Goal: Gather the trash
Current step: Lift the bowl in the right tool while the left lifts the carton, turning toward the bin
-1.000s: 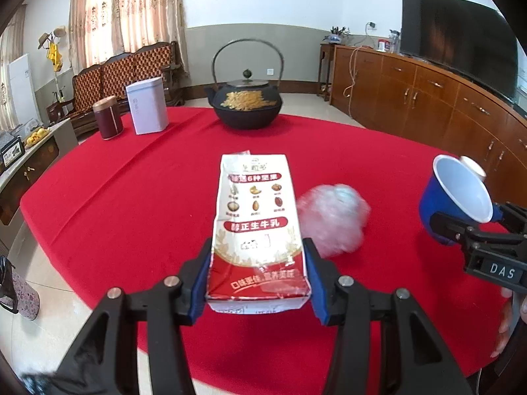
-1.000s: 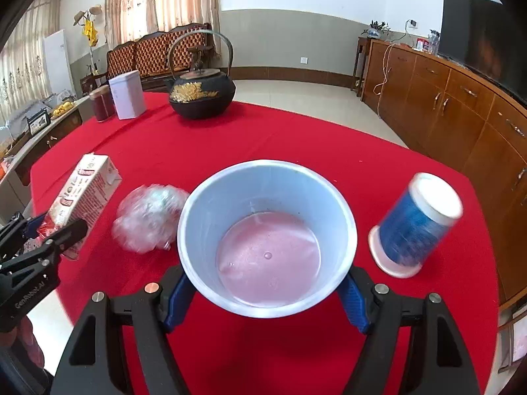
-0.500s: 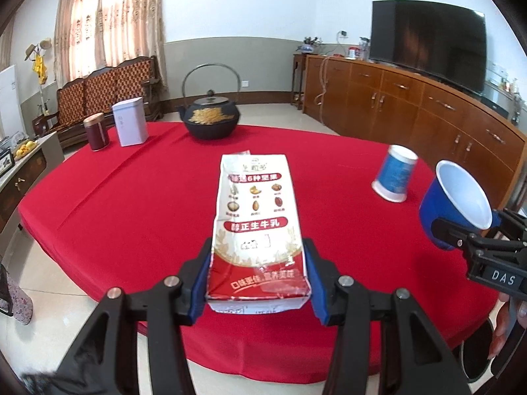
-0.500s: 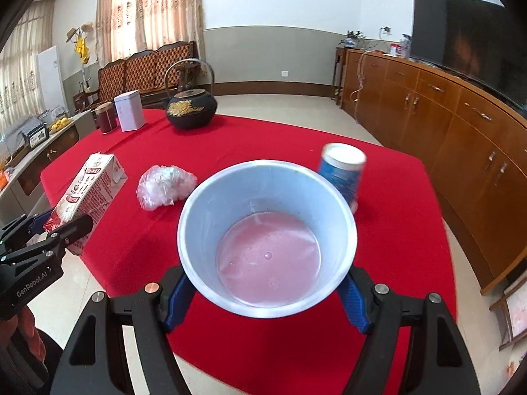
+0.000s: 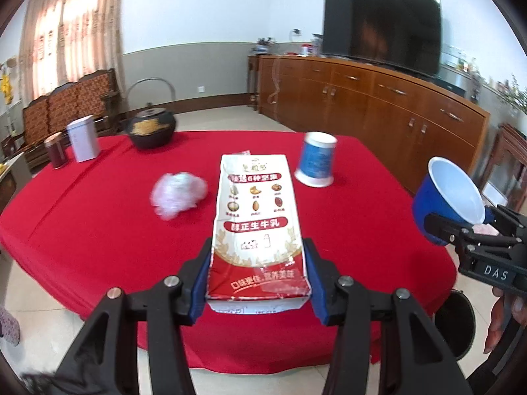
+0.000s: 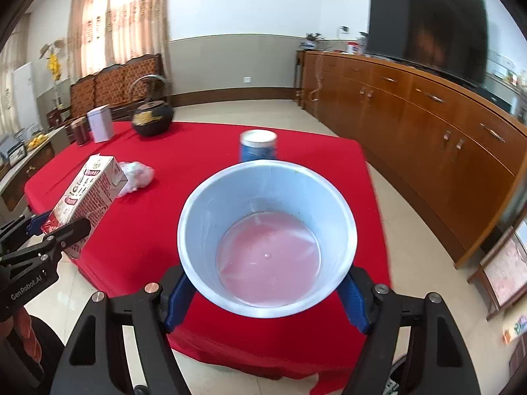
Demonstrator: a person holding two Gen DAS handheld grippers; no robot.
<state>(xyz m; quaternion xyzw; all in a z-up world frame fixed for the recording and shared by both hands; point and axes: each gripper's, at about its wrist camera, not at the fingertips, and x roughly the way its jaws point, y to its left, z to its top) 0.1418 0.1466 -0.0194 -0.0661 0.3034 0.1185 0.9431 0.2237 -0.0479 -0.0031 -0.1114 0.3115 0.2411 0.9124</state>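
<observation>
Both grippers pulled back off the table

The left gripper with the milk carton and the right gripper with the blue paper cup have backed away, so the red tablecloth's near edge and floor now show below them. The crumpled plastic wrap went from right of the carton to left, and the upside-down blue cup came into the left view.

A long wooden sideboard carries a dark television; curtains glow beside white walls.
</observation>
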